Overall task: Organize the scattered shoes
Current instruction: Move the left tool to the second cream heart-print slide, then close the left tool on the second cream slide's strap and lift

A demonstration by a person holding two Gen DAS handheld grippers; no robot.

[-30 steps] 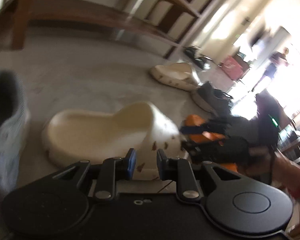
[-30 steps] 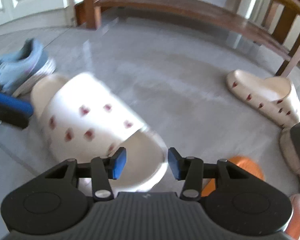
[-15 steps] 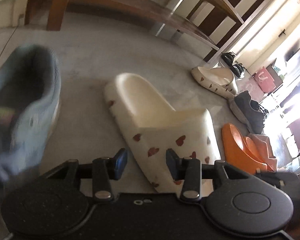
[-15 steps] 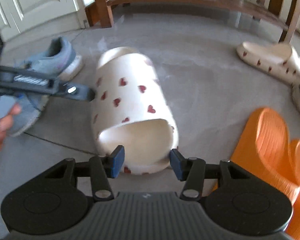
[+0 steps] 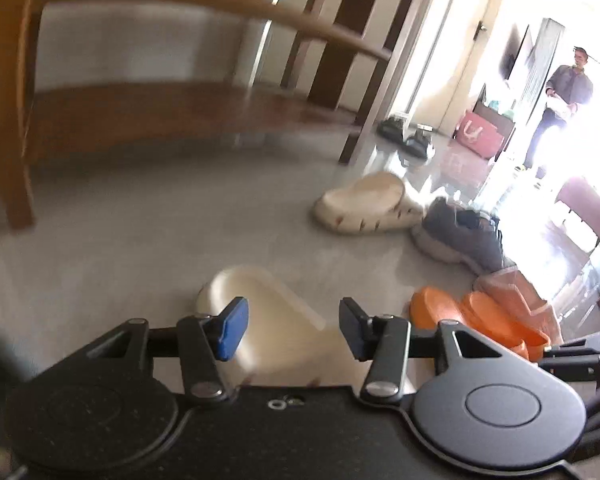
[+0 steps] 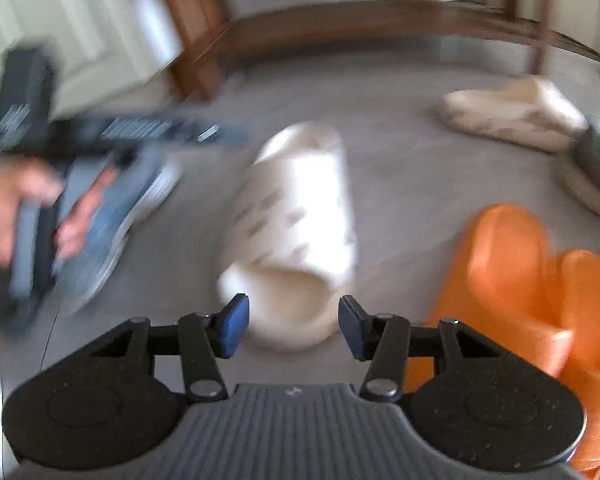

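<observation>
A cream slide with red hearts (image 6: 296,216) lies on the grey floor just ahead of my open, empty right gripper (image 6: 292,324); it also shows in the left wrist view (image 5: 272,320), right in front of my open, empty left gripper (image 5: 292,326). Its mate (image 5: 366,204) lies farther off near the shelf leg; it also shows in the right wrist view (image 6: 512,114). A blue-grey sneaker (image 6: 112,216) lies left of the slide, under the left gripper body. Orange slides (image 6: 540,276) sit to the right.
A wooden shoe rack (image 5: 180,104) with a low shelf stands along the wall. A dark grey sneaker (image 5: 460,236) lies beside the far slide. Black shoes (image 5: 408,136) and a pink bag (image 5: 480,136) sit beyond. A person (image 5: 560,96) stands in the bright doorway.
My left gripper has opened wider and swung up and right, so the sneaker left its view. My right gripper has drawn back a little from the heart slide; the view is blurred.
</observation>
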